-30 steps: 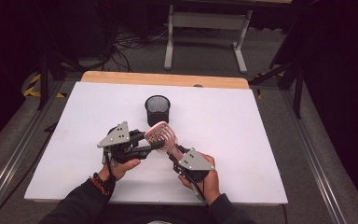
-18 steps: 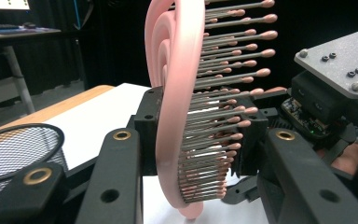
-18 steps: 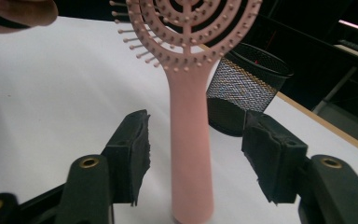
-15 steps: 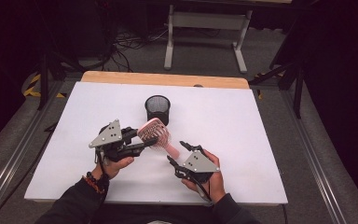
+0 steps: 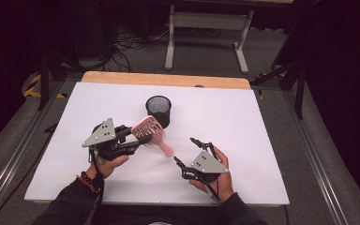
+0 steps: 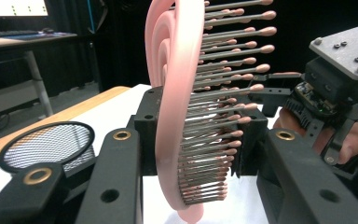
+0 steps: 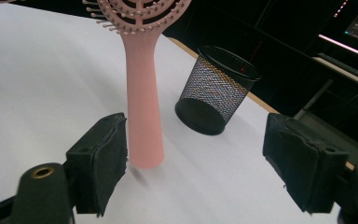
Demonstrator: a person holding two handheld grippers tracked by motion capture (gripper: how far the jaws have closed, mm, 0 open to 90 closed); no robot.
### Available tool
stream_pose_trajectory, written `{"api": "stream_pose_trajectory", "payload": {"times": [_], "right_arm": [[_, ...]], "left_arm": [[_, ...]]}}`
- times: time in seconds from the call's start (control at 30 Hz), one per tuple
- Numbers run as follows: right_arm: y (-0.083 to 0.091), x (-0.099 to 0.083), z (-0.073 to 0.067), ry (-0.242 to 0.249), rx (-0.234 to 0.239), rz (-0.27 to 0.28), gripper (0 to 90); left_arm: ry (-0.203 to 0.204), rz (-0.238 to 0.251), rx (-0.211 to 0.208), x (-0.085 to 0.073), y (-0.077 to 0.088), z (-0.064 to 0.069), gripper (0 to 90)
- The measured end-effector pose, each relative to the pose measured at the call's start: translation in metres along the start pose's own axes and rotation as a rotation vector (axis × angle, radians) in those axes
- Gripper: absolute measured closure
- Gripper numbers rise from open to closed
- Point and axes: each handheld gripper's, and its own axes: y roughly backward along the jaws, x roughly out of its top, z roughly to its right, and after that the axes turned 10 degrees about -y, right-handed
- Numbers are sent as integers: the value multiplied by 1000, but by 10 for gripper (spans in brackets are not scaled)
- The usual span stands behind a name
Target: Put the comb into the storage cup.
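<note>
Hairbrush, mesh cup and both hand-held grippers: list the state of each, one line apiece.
Pink hairbrush: lifted off the table, clamped by its head, handle pointing toward the right hand-held gripper.
Black mesh pen cup: upright on the white table, empty as far as shows.
Left hand-held gripper: shut on the brush head.
Right hand-held gripper: jaws have just been opening; open, pads clear of the handle.
</note>
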Motion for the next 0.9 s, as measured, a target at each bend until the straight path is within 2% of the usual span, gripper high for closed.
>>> {"api": "stream_pose_trajectory", "payload": {"times": [0.33,0.6,0.9], "right_arm": [[8,2,6,1,-10,25,214],[14,2,12,-15,-15,37,202],[20,-4,21,-48,-44,39,166]], "left_arm": [[0,-3,38,-2,10,-6,628],[2,6,69,-2,19,-12,628],[2,10,101,0,28,-16,628]]}}
